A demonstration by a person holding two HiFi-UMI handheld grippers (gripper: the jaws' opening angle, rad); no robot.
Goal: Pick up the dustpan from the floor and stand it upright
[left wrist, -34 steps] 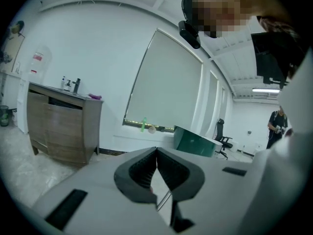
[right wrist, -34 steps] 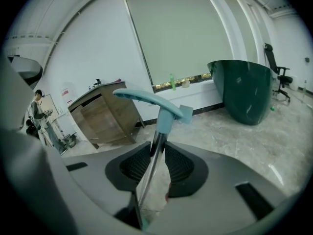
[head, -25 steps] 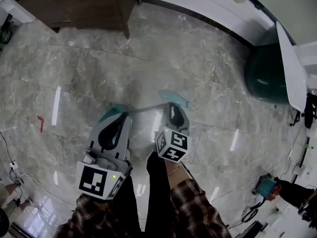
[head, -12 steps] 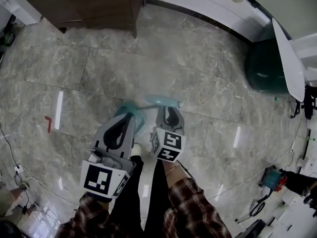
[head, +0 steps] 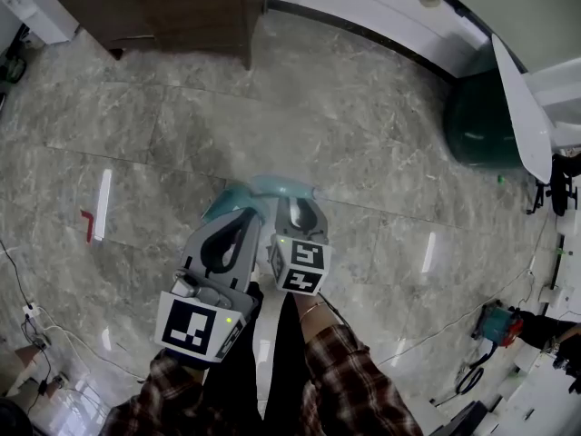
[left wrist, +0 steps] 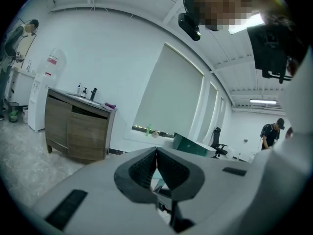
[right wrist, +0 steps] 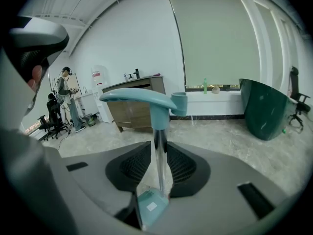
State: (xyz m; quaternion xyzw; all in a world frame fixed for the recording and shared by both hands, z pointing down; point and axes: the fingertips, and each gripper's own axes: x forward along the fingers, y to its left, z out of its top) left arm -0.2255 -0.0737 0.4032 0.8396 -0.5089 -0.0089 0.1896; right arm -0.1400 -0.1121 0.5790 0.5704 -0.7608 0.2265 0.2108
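A teal dustpan with a thin metal pole hangs off the marble floor between my two grippers. In the head view its curved handle lies just past my right gripper and its pan sits at the tip of my left gripper. In the right gripper view the pole runs between the pads, which are shut on it, with the handle at the far end and a teal part with a sticker close by. My left gripper has its tips together, and teal shows in the gap behind them.
A wooden cabinet stands at the back left by the white wall. At the right are a dark green rounded object and a white panel. A red mark and cables lie at the left. People stand far off.
Both grippers have drifted left across the floor together with the dustpan and now sit closer together. The pole between them looks shorter.
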